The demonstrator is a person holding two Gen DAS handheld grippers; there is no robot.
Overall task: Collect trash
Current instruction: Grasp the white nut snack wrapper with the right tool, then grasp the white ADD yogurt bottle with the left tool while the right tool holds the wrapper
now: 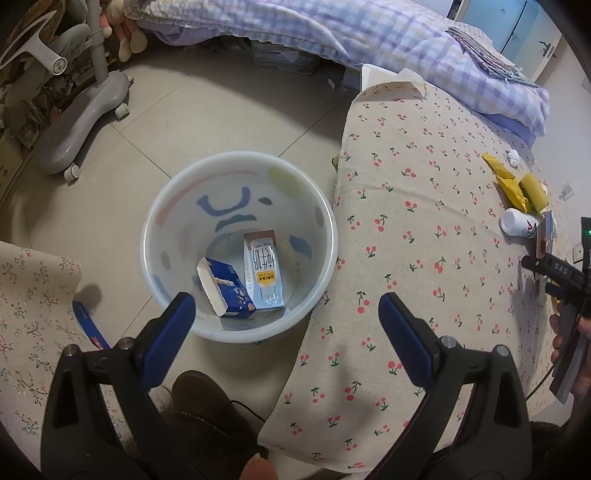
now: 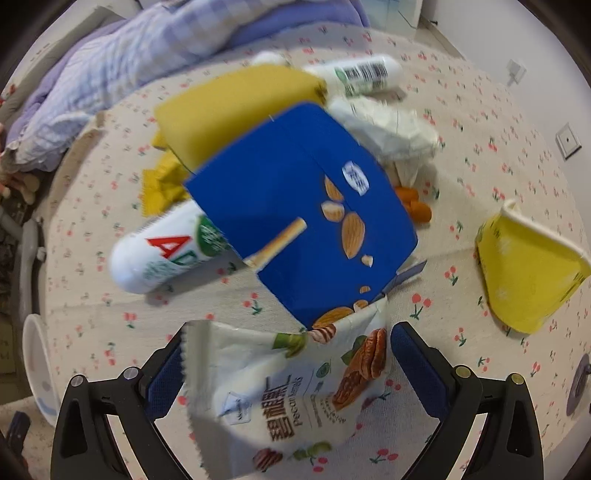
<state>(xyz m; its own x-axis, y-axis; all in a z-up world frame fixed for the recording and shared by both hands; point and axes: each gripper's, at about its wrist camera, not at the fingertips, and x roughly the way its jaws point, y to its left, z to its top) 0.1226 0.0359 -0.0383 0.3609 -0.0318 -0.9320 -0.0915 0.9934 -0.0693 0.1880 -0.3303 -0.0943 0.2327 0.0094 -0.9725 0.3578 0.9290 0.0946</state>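
My left gripper [image 1: 286, 312] is open and empty above the near rim of a white bin [image 1: 177, 192] on the floor. In the bin lie a blue snack box [image 1: 227, 291] and a milk carton [image 1: 263, 273]. My right gripper [image 2: 286, 343] hangs over the cherry-print table; its jaws stand apart with a white pecan snack bag [image 2: 295, 387] between them, and I cannot tell if they grip it. Beyond the bag lie a blue almond-stick box [image 2: 306, 214], a white AD bottle [image 2: 162, 254], a yellow packet [image 2: 236, 107], a second white bottle [image 2: 362, 74], a crumpled white wrapper [image 2: 391, 133] and a yellow cup [image 2: 532, 273].
The cherry-print table [image 1: 424, 221] stands right of the bin, with trash [image 1: 521, 199] at its far right. A bed with a checked quilt [image 1: 369, 33] lies behind. A grey chair base [image 1: 81, 118] is at far left. A floral cloth [image 1: 29, 314] covers a surface at near left.
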